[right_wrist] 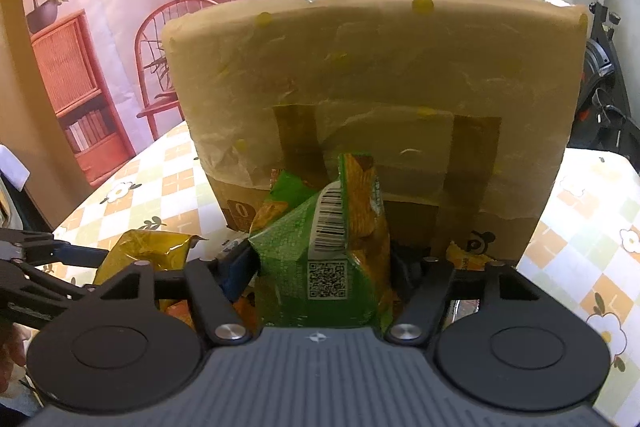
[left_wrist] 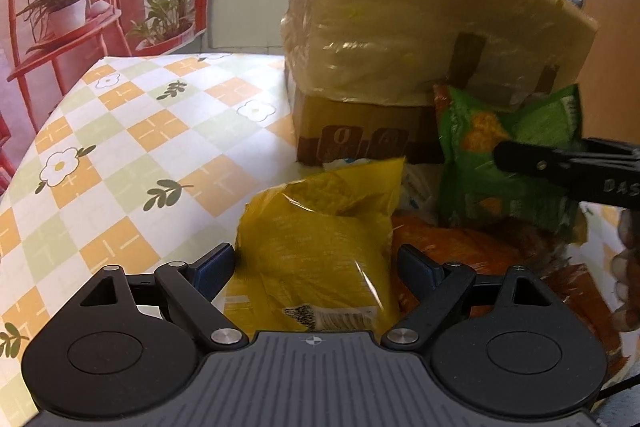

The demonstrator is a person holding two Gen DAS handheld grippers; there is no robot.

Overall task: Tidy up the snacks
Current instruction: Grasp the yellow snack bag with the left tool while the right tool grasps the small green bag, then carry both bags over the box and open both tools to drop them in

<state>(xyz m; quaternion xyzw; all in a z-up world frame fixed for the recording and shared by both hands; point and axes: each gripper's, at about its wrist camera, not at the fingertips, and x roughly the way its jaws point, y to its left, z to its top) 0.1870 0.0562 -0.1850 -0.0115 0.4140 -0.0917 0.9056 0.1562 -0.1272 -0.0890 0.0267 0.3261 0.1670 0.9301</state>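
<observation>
Gripped between the right hand-held gripper [right_wrist: 324, 267] fingers, the green snack bag [right_wrist: 320, 259] is hanging before the cardboard box [right_wrist: 376, 99]; the left hand-held gripper [left_wrist: 316, 263] is straddling, unclenched, the yellow bag [left_wrist: 320, 247] on the counter [left_wrist: 120, 147]. Next, probably, lifting green toward twelve o'clock, into the box.

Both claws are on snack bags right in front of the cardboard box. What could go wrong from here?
The right claw pinches the green bag near a crumpled end; it may slip or crush the contents. The left claw straddles the yellow bag, whose slick film could slide out. The cardboard box looms close, so lifting forward risks bumping it.
</observation>
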